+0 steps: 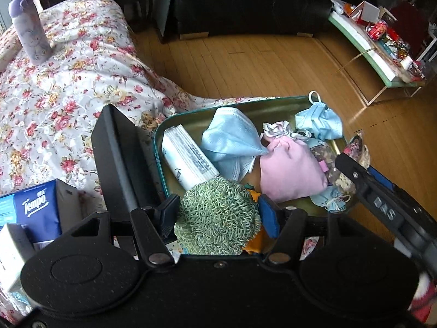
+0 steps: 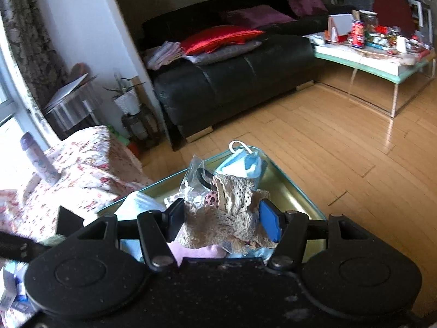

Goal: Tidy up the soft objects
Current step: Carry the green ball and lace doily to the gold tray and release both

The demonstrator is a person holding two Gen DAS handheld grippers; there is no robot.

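Observation:
A green-rimmed tin tray lies on the floral bedspread and holds blue face masks, a white tissue pack and a pink pouch. My left gripper is shut on a green looped scrubber cloth at the tray's near edge. My right gripper is shut on a clear bag of beige crochet lace and holds it above the tray. It also shows in the left wrist view at the tray's right side.
A floral bedspread covers the surface, with a purple bottle standing on it and a blue Tempo tissue box at the near left. A black sofa and a cluttered glass coffee table stand across the wooden floor.

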